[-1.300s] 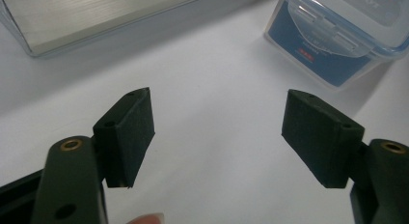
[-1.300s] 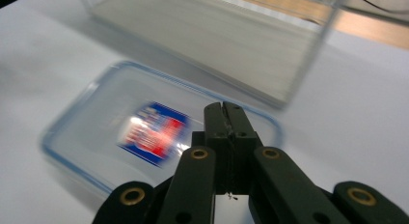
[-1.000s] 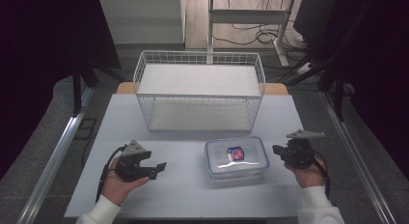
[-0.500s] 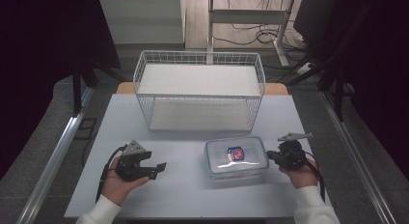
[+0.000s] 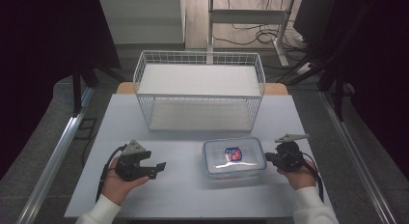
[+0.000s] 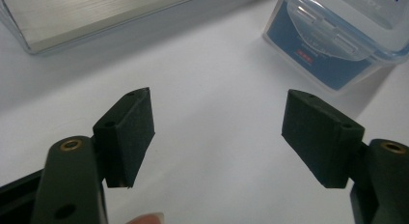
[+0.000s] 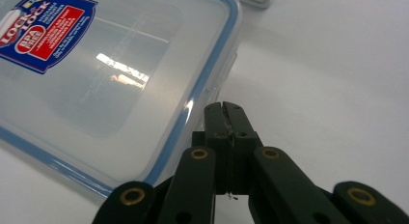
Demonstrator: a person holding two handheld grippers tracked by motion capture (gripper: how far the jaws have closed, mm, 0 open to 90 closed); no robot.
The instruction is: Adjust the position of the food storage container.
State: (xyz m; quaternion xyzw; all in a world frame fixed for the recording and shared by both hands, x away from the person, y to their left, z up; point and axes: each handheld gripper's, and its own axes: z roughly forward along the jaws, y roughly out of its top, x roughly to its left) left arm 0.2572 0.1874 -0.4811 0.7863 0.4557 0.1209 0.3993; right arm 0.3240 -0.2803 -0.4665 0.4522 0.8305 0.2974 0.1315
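A clear plastic food container sits on a white table, in front of a white wire basket. The container is rectangular with rounded corners; its see-through lid has a blue seal around the rim, side clips, and a red and blue label near one corner. The right gripper, jaws pressed together, is just beside the container's right edge. The left gripper, jaws spread wide and empty, points at the container from well to its left.

Bare table lies open between the wire basket and the lidded container.
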